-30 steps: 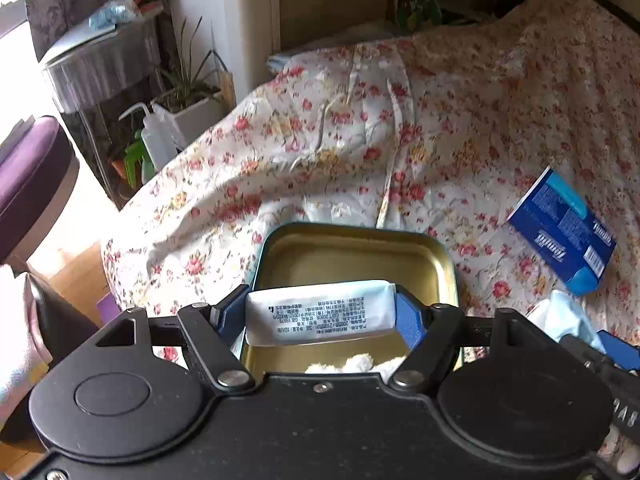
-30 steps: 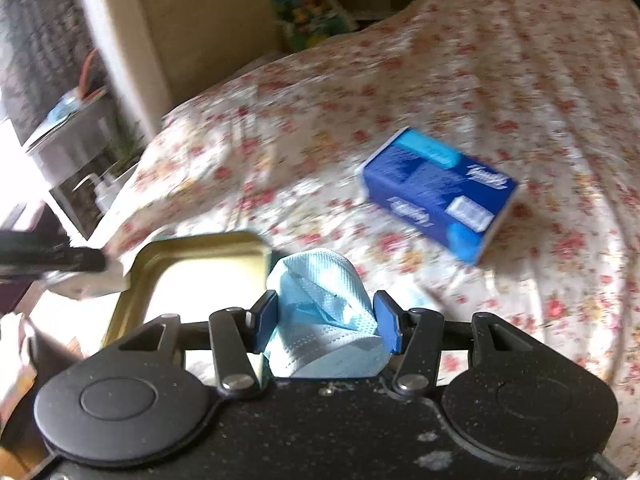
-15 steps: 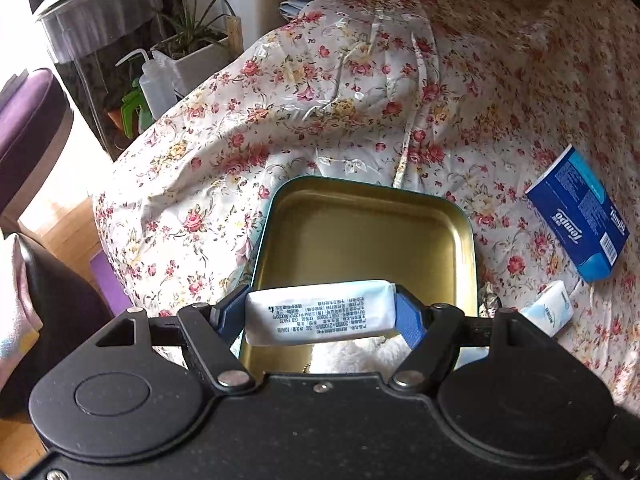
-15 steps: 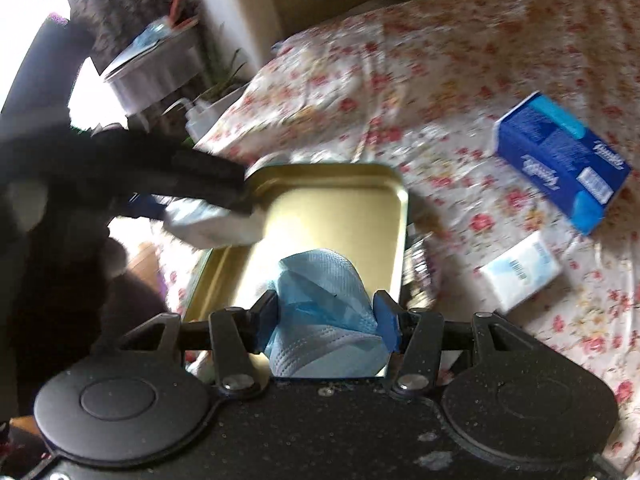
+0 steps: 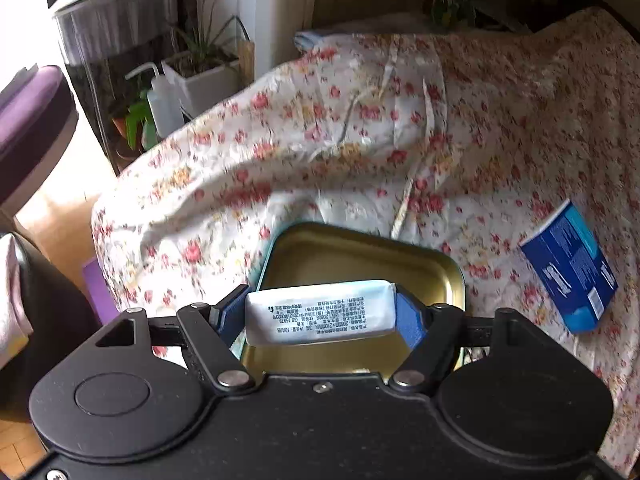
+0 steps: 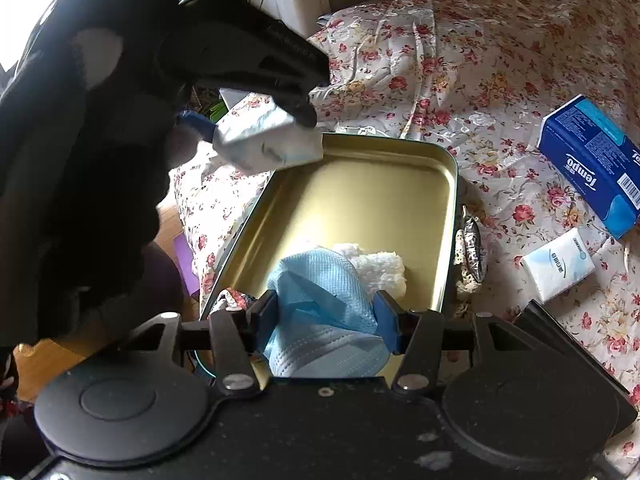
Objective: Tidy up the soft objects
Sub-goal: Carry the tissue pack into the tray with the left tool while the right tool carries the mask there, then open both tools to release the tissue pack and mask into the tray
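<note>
A gold-lined metal tin (image 6: 448, 168) (image 5: 456, 268) lies open on the floral bed cover. My left gripper (image 5: 320, 318) is shut on a white tissue pack (image 5: 320, 314), held over the tin's near-left edge; in the right wrist view that same pack (image 6: 272, 138) hangs above the tin's far-left corner. My right gripper (image 6: 326, 322) is shut on a crumpled blue face mask (image 6: 320, 300) above the tin's near end. A white fluffy cloth (image 6: 380, 264) lies inside the tin just beyond the mask.
A blue Tempo tissue box (image 6: 592, 164) (image 5: 568, 272) and a small white tissue pack (image 6: 558, 266) lie on the bed right of the tin. A patterned foil item (image 6: 472, 248) rests against the tin's right wall. Plants, a squeeze bottle (image 5: 162, 100) and a purple stool stand on the floor at left.
My right gripper swung left with the mask, from beside the tin to over its near end. The left gripper with the tissue pack shifted slightly and now looms larger at the right view's upper left.
</note>
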